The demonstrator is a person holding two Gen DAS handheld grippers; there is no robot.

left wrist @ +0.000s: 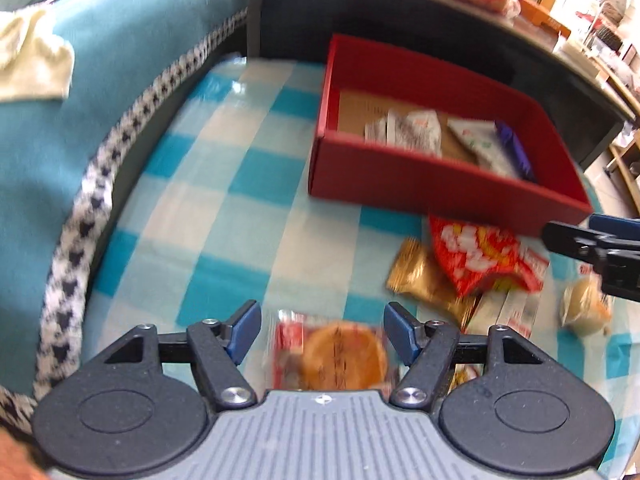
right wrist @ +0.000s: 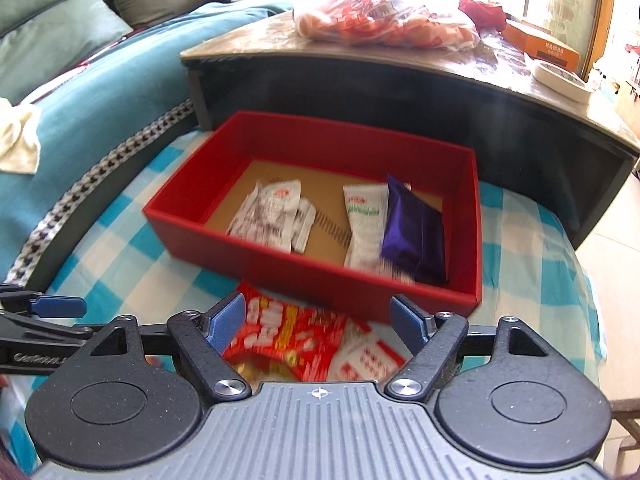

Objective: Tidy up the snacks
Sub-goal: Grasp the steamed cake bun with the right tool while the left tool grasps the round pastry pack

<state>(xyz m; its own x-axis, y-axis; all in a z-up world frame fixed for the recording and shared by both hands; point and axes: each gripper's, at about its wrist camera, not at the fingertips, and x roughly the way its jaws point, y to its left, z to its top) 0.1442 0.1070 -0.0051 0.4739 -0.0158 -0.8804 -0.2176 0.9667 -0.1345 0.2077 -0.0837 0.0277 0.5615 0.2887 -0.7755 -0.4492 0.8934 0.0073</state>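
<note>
- Snacks in small wrappers are the job: some already lie in the open red cardboard box [right wrist: 320,280] with a brown floor, which sits on the blue-and-white checked cloth [left wrist: 208,216].
- Inside the box lie a white printed sachet pack [right wrist: 272,212], a white-and-green sachet [right wrist: 362,220] and a dark purple foil packet [right wrist: 414,232], so that part looks done.
- Outside, in front of the box, several wait: a red crinkly bag with white and yellow print [left wrist: 480,256], a gold foil packet [left wrist: 420,276] beside it, a white-and-red paper pack [right wrist: 370,358] partly under the red bag, and a pale round bun in clear wrap [left wrist: 586,306] further right.
- A round brown pastry in a clear-and-red wrapper [left wrist: 340,354] lies nearest the left gripper [left wrist: 322,334], whose blue pads [left wrist: 244,330] stand wide apart on either side of it without pressing; nothing is held.
- The right gripper [right wrist: 318,322] hangs over the red bag with its fingers also spread, clear of the bag and empty.
- Judged from this, roughly half the task remains: about five items are not yet in the box.
</note>
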